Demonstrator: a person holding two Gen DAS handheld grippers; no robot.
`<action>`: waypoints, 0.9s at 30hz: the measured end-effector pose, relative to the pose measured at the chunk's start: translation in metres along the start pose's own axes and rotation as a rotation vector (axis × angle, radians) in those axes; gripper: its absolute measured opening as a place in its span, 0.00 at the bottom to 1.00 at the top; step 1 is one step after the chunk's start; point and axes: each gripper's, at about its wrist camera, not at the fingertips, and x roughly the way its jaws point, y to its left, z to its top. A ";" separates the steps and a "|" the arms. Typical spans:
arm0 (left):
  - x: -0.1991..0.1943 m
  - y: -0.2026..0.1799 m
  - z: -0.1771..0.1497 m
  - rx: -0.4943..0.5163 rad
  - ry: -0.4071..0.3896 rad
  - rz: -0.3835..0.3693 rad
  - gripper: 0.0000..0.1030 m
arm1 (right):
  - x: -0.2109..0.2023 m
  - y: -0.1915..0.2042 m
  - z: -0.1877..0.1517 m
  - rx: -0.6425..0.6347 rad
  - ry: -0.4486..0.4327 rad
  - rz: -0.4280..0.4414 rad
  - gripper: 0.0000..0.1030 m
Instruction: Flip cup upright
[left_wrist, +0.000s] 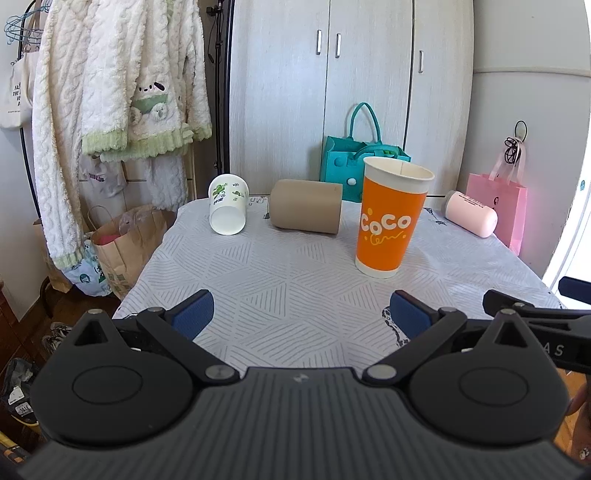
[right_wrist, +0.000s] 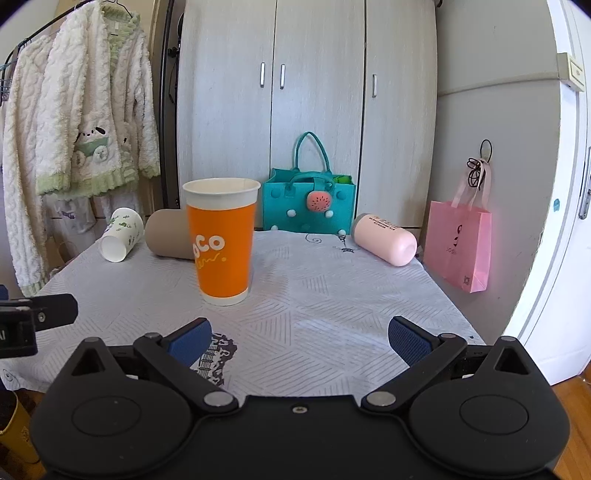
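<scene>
An orange CoCo paper cup (left_wrist: 390, 221) stands upright on the table; it also shows in the right wrist view (right_wrist: 221, 240). A white cup with green leaf print (left_wrist: 227, 205) lies tipped at the far left, also in the right wrist view (right_wrist: 122, 234). A tan cup (left_wrist: 306, 210) lies on its side beside it, partly hidden behind the orange cup in the right wrist view (right_wrist: 168, 238). A pink cup (left_wrist: 471, 213) lies on its side at the far right, also in the right wrist view (right_wrist: 386, 239). My left gripper (left_wrist: 301, 314) and right gripper (right_wrist: 299, 338) are open and empty, near the table's front edge.
The table (left_wrist: 295, 280) has a grey patterned cloth. A teal felt bag (right_wrist: 308, 205) stands behind the table against a wardrobe. A pink paper bag (right_wrist: 460, 243) hangs on the right wall. Fleece clothes (left_wrist: 110, 92) and a brown paper bag (left_wrist: 125, 243) are at the left.
</scene>
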 end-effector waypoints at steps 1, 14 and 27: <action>0.000 0.000 0.000 0.006 0.000 0.001 1.00 | 0.000 0.000 0.000 0.000 0.000 0.000 1.00; 0.004 -0.001 -0.002 0.037 0.021 0.017 1.00 | -0.004 0.006 -0.003 -0.022 -0.016 -0.003 1.00; 0.001 0.001 -0.003 0.041 0.000 0.011 1.00 | -0.005 0.006 -0.004 -0.023 -0.013 0.000 1.00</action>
